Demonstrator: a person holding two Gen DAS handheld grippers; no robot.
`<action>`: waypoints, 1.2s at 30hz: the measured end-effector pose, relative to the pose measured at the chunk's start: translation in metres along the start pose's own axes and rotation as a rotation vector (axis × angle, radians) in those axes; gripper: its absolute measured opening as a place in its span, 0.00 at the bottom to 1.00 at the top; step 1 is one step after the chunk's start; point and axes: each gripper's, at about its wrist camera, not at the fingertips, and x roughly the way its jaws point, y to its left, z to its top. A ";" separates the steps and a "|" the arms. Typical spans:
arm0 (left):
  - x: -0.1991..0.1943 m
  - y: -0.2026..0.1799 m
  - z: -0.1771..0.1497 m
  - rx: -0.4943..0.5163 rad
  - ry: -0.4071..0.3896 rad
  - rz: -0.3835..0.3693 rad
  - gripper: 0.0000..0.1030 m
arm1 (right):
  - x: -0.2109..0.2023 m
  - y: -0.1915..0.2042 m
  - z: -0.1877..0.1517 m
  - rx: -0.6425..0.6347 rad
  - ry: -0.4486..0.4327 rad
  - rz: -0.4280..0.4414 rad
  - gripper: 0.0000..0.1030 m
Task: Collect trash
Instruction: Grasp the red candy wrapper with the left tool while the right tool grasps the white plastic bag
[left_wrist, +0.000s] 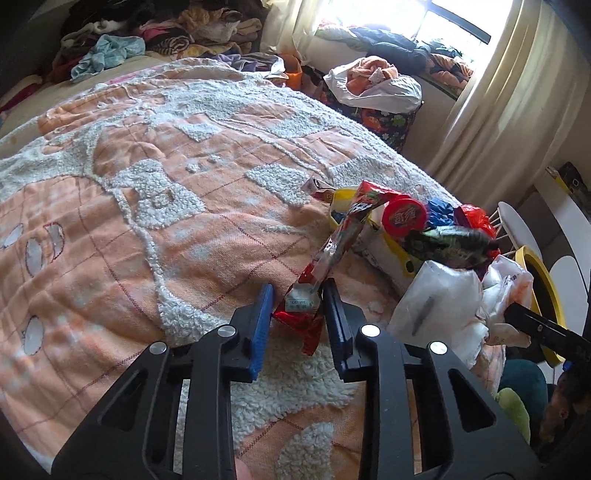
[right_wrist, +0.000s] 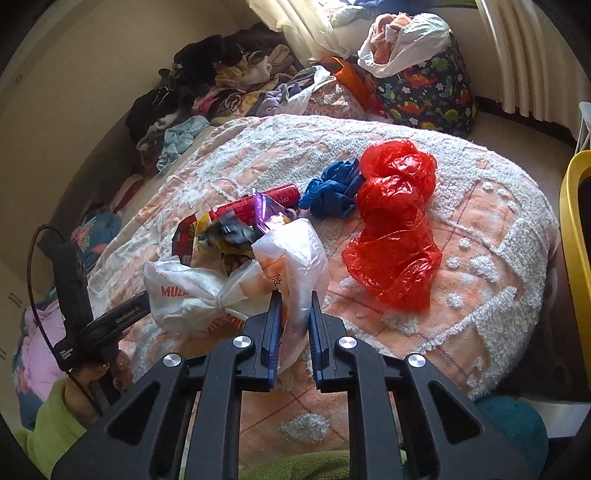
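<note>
On the orange quilted bed (left_wrist: 129, 229), the white plastic bag (right_wrist: 236, 284) sits pinched at 12 o'clock in the right gripper (right_wrist: 293, 299), while the left gripper (left_wrist: 297, 295) clamps the red snack wrapper (left_wrist: 332, 254), long axis toward 1 o'clock.

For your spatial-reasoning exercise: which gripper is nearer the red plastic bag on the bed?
Right. The right gripper, gripping the white plastic bag, sits just beside the red plastic bag; the left gripper holds a red wrapper beyond the trash pile.
</note>
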 end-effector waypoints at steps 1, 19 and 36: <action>-0.001 -0.002 0.001 0.002 -0.002 -0.008 0.19 | -0.004 0.001 -0.001 -0.013 -0.010 -0.003 0.13; -0.030 -0.054 0.011 0.061 -0.067 -0.111 0.11 | -0.076 -0.025 0.005 0.012 -0.172 -0.019 0.13; -0.043 -0.102 0.011 0.124 -0.088 -0.167 0.11 | -0.122 -0.057 0.016 0.071 -0.305 -0.070 0.13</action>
